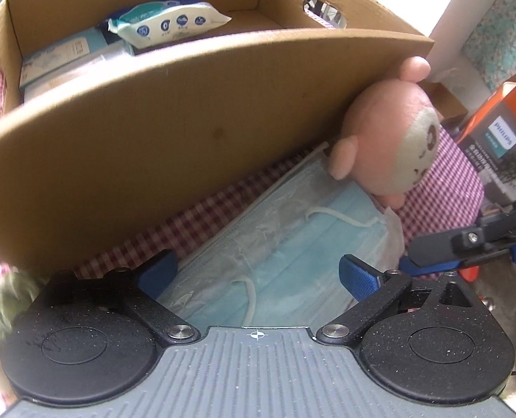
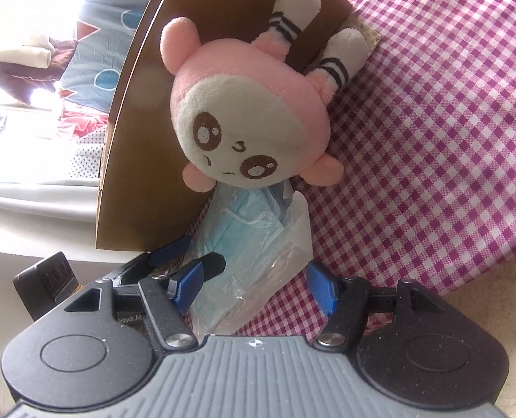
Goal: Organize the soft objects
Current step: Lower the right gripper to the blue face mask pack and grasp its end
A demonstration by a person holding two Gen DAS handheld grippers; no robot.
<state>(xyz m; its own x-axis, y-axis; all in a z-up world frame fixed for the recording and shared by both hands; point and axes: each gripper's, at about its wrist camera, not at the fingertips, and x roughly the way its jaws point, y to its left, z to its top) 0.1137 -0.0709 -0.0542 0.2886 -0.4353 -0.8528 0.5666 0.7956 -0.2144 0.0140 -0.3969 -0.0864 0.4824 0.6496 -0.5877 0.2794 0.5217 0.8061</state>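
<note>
Where pink-and-white checked cloth (image 2: 432,139) covers surface: brown cardboard box (image 1: 188,132), holding white-and-teal wipes pack (image 1: 169,22) and flat pale packets (image 1: 62,59). Just outside box wall, clear plastic pack of light-blue face masks (image 1: 292,244) flat on cloth. Pink-and-cream plush doll (image 2: 247,118) upside down, head on mask pack, leaning on box. Left gripper (image 1: 258,271): blue fingers wide apart, straddling mask pack, not pinching. Right gripper (image 2: 254,285): fingers spread wide at other end of pack, holding nothing. Orange-and-grey Philips carton (image 1: 501,139) beyond doll.
</note>
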